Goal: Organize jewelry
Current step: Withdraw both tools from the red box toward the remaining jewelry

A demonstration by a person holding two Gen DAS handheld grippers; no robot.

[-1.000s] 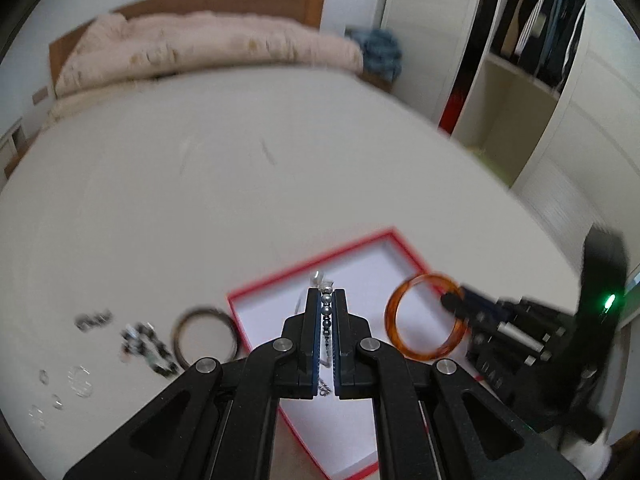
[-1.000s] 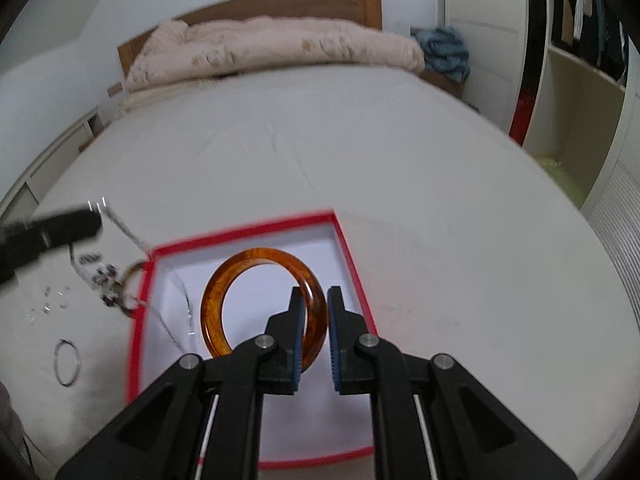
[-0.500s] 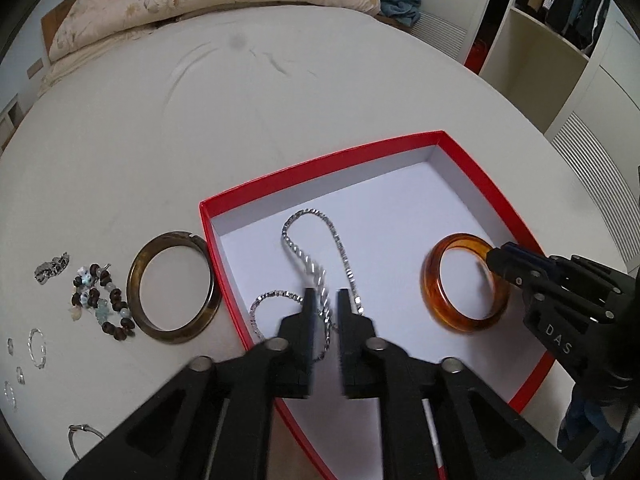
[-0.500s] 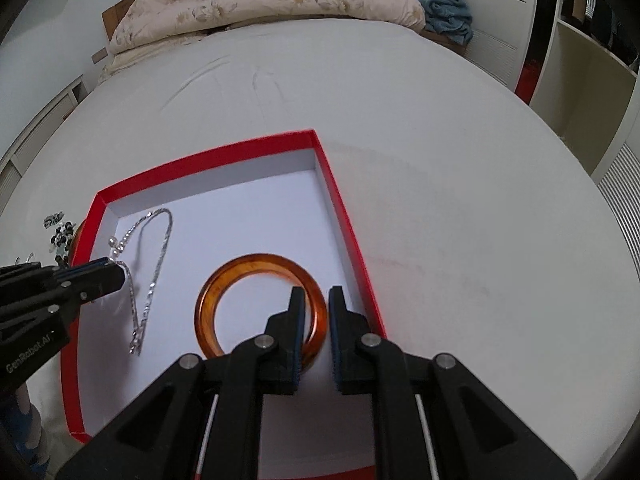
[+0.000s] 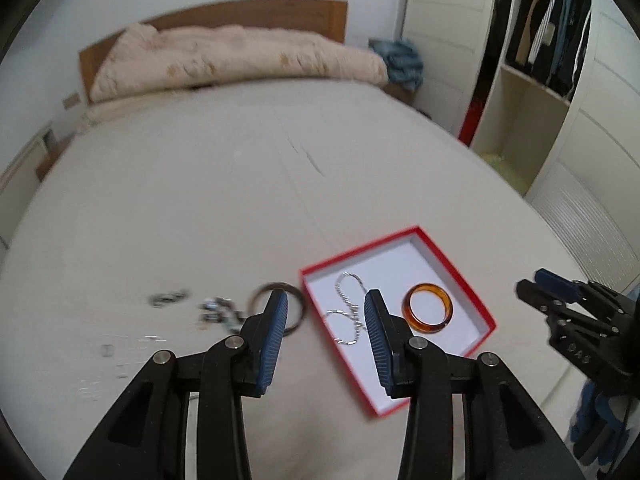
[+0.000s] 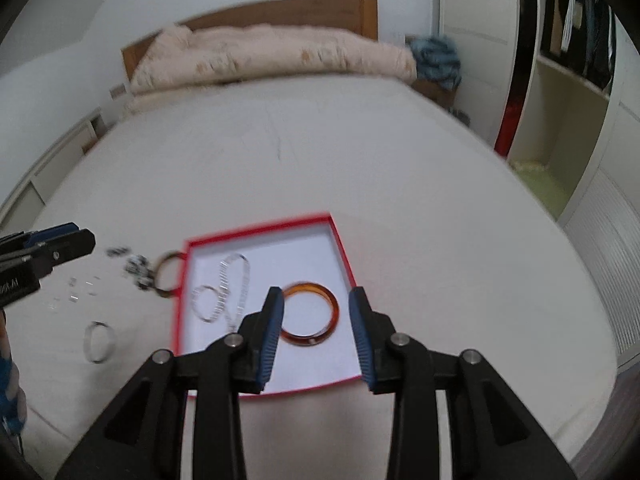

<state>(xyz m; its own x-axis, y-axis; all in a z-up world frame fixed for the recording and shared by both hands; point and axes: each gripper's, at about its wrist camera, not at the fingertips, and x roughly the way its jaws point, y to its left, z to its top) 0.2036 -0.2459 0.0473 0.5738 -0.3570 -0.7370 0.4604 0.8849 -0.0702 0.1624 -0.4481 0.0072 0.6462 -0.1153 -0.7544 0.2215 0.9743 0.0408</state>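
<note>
On a cream bedsheet (image 6: pixel 360 160), a red-rimmed box (image 6: pixel 344 248) lies at 6 o'clock, wardrobe (image 5: pixel 532 60) at 2, both the left gripper (image 5: pixel 325 304) and right gripper (image 6: pixel 316 300) parted, empty.

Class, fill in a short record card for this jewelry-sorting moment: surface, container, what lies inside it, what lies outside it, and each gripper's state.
Surface: bed
Container: red box, white inside
Inside: silver chain; amber bangle
Outside, left of box: dark bangle; bead bracelet; silver ring; small blurred pieces
Left gripper: open, empty, jaws just opened
Right gripper: open, empty, jaws just opened
</note>
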